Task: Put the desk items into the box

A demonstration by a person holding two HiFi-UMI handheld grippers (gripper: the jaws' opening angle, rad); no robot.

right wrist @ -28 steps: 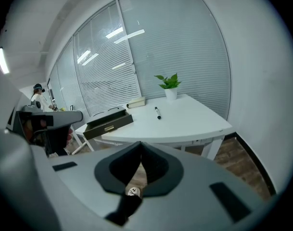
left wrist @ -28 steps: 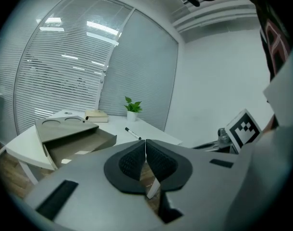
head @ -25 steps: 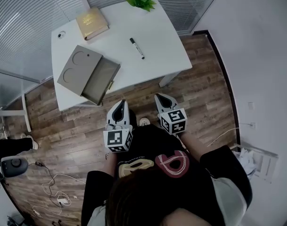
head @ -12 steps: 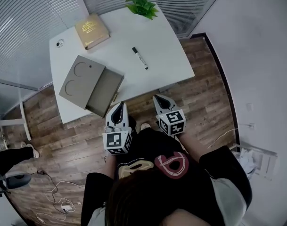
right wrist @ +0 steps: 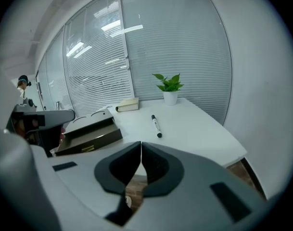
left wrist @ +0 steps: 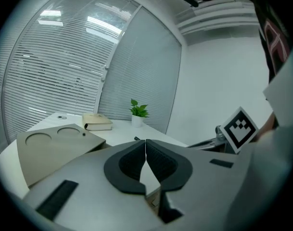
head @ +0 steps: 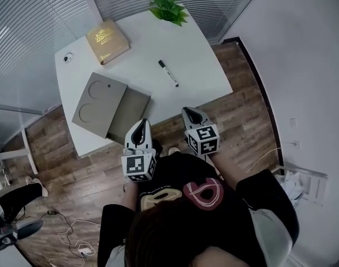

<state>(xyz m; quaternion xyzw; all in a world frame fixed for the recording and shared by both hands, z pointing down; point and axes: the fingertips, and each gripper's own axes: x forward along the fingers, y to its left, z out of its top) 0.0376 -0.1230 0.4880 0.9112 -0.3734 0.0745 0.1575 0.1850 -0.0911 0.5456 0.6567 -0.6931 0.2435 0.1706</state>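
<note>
No writing can be read: the print on the book (head: 107, 41) cover is too small, and so is the marker pen (head: 168, 73) label.

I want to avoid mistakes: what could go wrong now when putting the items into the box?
The box sits close to the near edge of the table; a push might slide it off. The marker is round and may roll away from closing jaws. The plant stands at the far edge; a reach could tip it.
</note>
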